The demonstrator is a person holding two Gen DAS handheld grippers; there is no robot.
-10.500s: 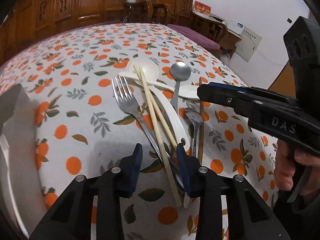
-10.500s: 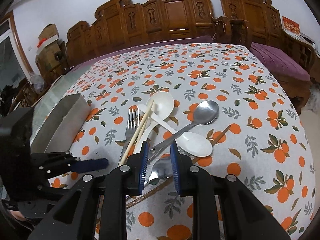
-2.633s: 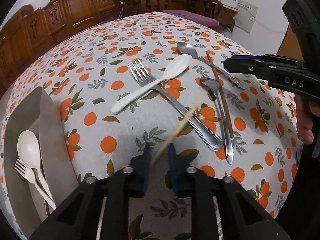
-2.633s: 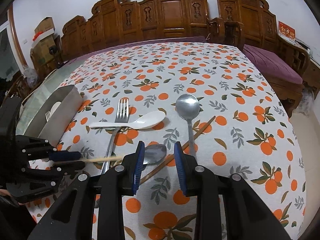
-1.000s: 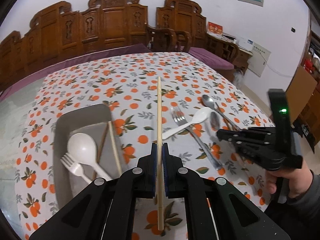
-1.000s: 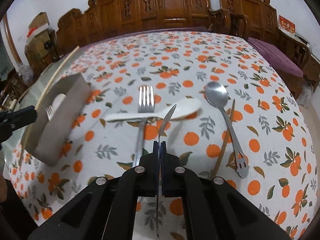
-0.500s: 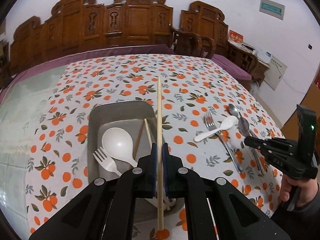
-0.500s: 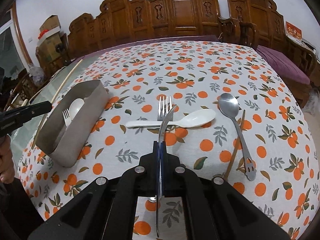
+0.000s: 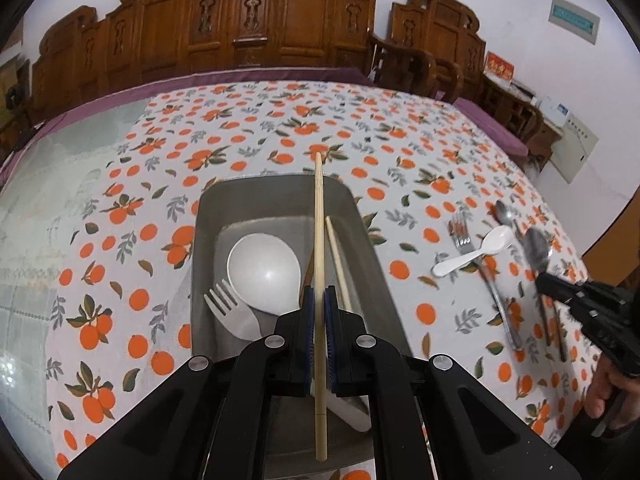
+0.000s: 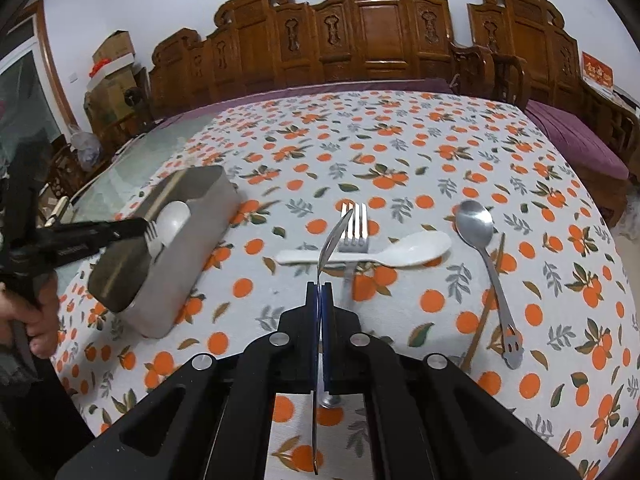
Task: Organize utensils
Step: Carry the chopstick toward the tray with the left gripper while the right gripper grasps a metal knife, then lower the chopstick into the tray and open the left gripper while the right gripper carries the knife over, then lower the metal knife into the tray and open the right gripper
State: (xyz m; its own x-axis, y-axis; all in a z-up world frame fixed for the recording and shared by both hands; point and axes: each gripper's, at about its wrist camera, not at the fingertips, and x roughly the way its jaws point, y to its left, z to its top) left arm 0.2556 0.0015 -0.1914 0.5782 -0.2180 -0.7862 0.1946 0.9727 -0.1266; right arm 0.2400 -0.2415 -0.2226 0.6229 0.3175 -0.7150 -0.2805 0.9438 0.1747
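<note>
My left gripper (image 9: 319,296) is shut on a pale wooden chopstick (image 9: 319,208), which hangs lengthwise over the metal tray (image 9: 276,181). In the tray lie a big white spoon (image 9: 264,268), a white plastic fork (image 9: 232,312) and another pale chopstick (image 9: 338,264). My right gripper (image 10: 320,290) is shut on a small metal spoon (image 10: 332,236), seen edge-on and held above the tablecloth. Under it lie a metal fork (image 10: 354,226), a white spoon (image 10: 384,256), a large metal spoon (image 10: 478,224) and a brown chopstick (image 10: 486,312). The tray (image 10: 180,264) stands to its left.
The table carries an orange-print cloth (image 10: 400,152), with a bare glass strip (image 9: 60,168) along its left side. Carved wooden chairs (image 10: 380,28) line the far edge. A hand (image 10: 28,312) holds the left gripper (image 10: 136,227) at the tray's near end.
My left gripper has carried the chopstick left, so the tray now lies straight beneath it. The right gripper has risen slightly with the small metal spoon.
</note>
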